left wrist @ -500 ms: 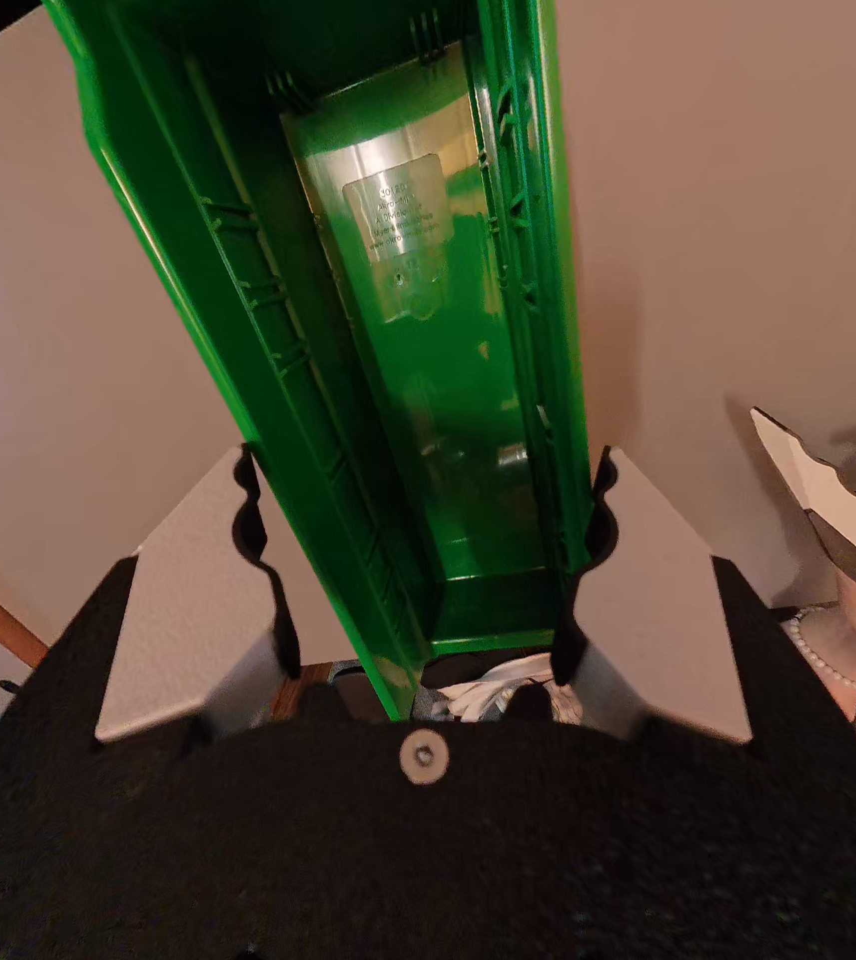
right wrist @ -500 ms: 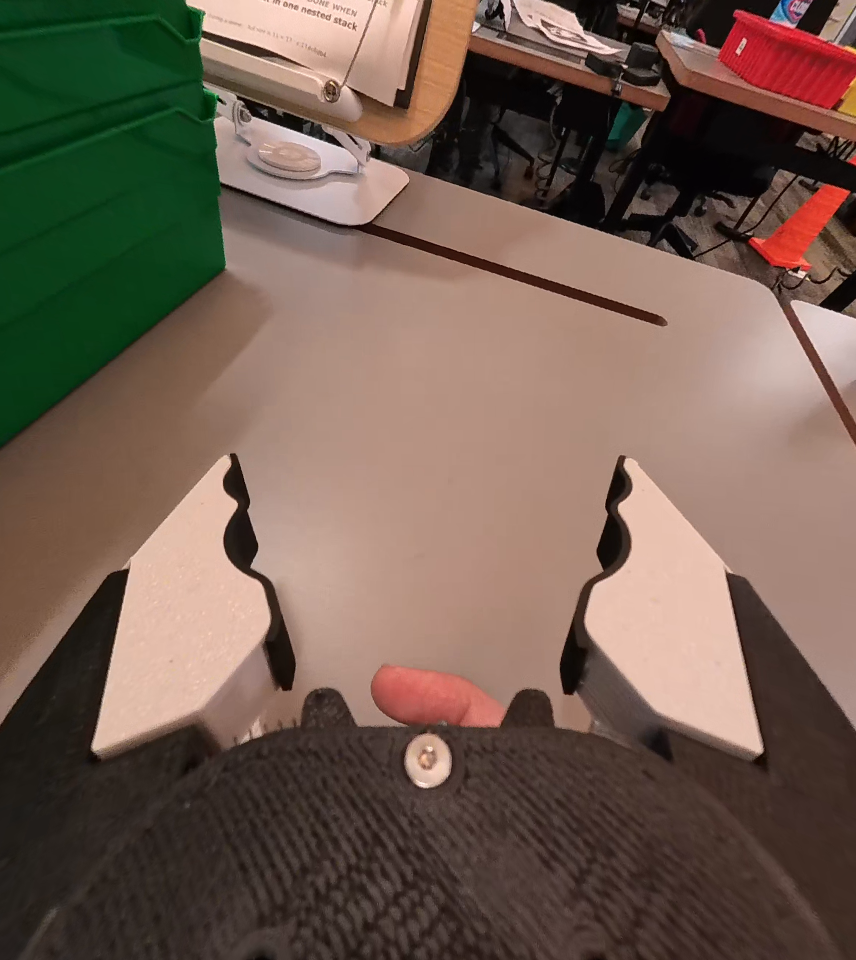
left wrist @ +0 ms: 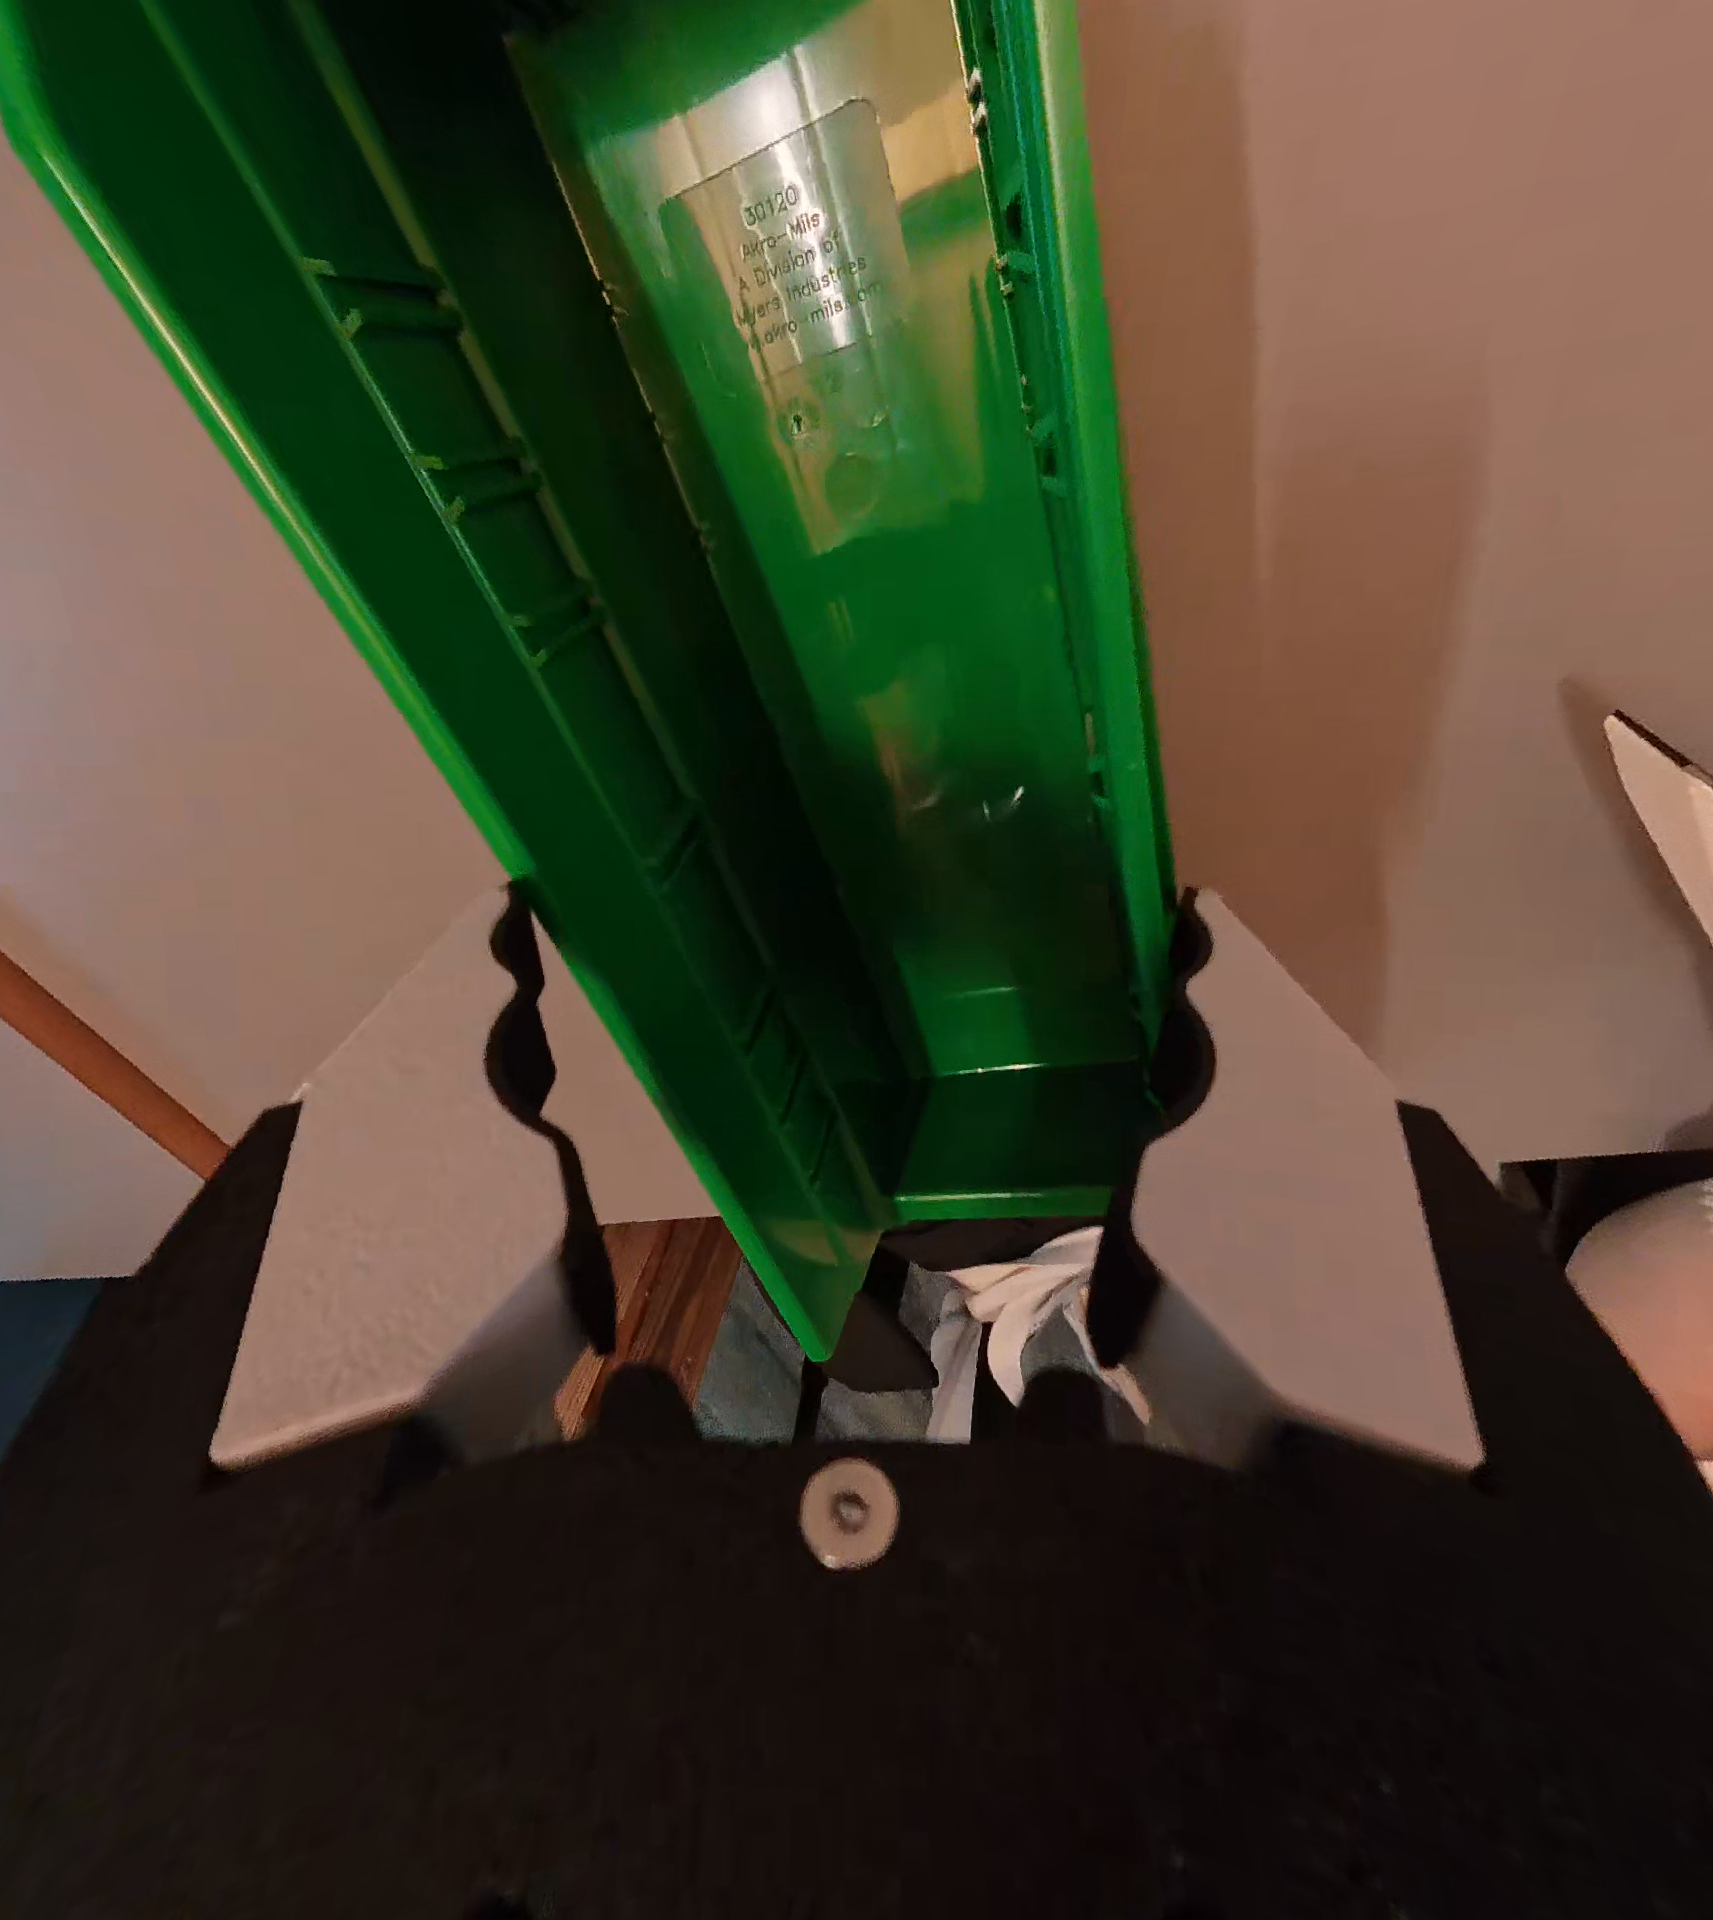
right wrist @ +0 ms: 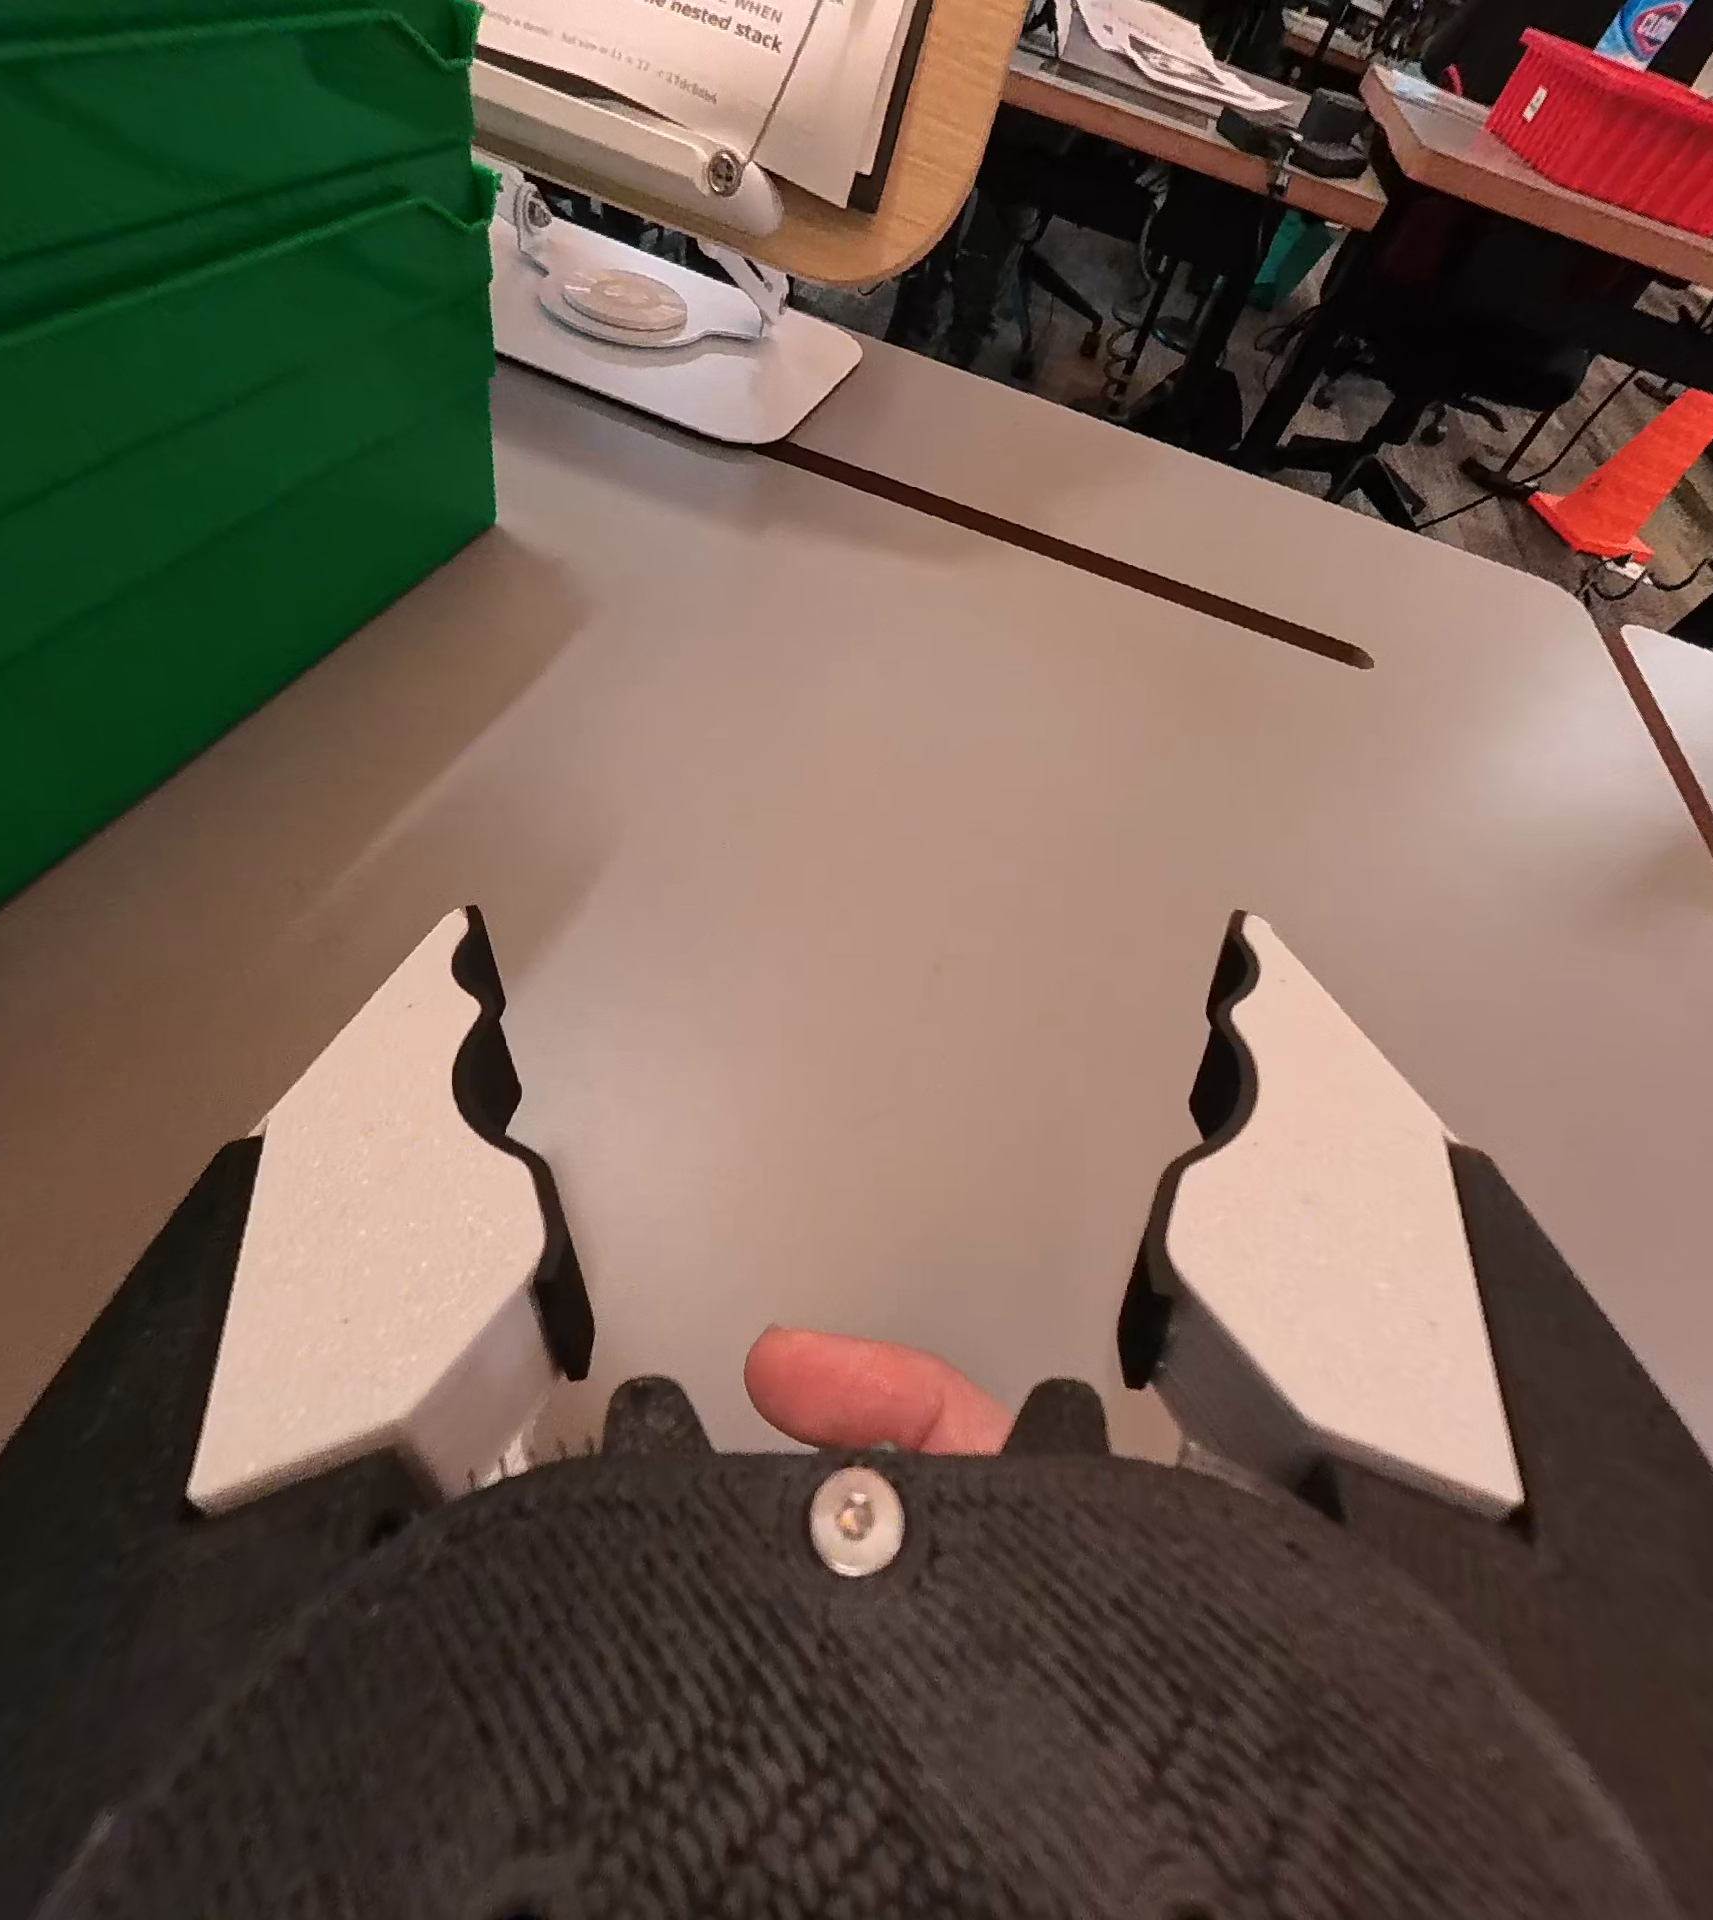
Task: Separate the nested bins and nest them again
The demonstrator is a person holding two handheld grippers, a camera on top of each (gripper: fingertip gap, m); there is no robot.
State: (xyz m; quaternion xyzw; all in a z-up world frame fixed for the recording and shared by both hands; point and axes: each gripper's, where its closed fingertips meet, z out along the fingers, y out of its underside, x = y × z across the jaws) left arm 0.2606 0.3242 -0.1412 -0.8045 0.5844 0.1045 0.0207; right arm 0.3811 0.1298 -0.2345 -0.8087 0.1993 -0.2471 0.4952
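Bin (left wrist: 831,644), glossy green, long and narrow, ribbed along its walls.

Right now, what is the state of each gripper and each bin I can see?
left gripper: fingers wide apart around a bin; whether it grips, I cannot tell.
green bin: between the left fingers, underside toward the camera.
right gripper: open, empty, above the table.
stack of green bins: nested, standing on the table.
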